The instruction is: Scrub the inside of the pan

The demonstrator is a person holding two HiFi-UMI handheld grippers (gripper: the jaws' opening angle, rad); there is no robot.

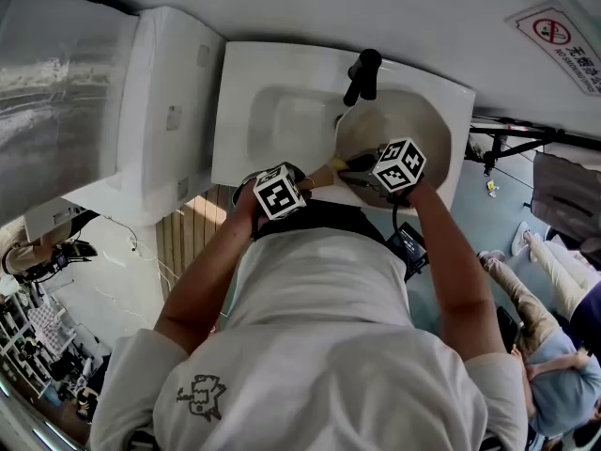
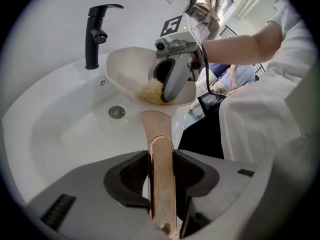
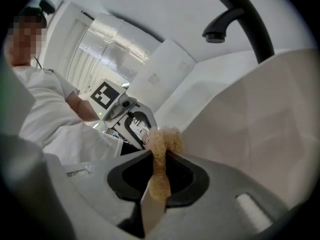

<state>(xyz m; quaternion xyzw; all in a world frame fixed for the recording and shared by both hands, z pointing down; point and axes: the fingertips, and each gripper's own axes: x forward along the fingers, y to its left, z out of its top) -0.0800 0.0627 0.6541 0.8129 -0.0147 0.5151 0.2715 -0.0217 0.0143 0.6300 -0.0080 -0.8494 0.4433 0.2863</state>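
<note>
The pan (image 1: 399, 125) sits at the right end of the white sink (image 1: 272, 111), just beside the black faucet (image 1: 363, 73), tipped up with its pale inside facing the person and its handle (image 2: 159, 134) pointing back toward them. The left gripper (image 2: 161, 171) is clamped on that handle, a dark pad pressed to each side of the copper-edged strip. The right gripper (image 3: 159, 166) is clenched on a tan scrub sponge (image 3: 162, 144), which is squeezed thin between the pads and bulges out past them. From the left gripper view the sponge (image 2: 150, 90) lies against the pan's inner surface (image 2: 125, 69), low in the bowl, with the right gripper (image 2: 162, 91) above it.

In the head view both sets of jaws are covered by the marker cubes and the person's forearms, and the right gripper (image 1: 364, 172) hides the pan's near rim. The right gripper view cuts off the top of the faucet (image 3: 240, 19) and shows only part of the pan wall (image 3: 260, 124) (its far rim is out of frame). Whether the sink holds water cannot be told.

Counted: one pan, one sponge, two grippers, one faucet, one drain (image 2: 117, 112)
</note>
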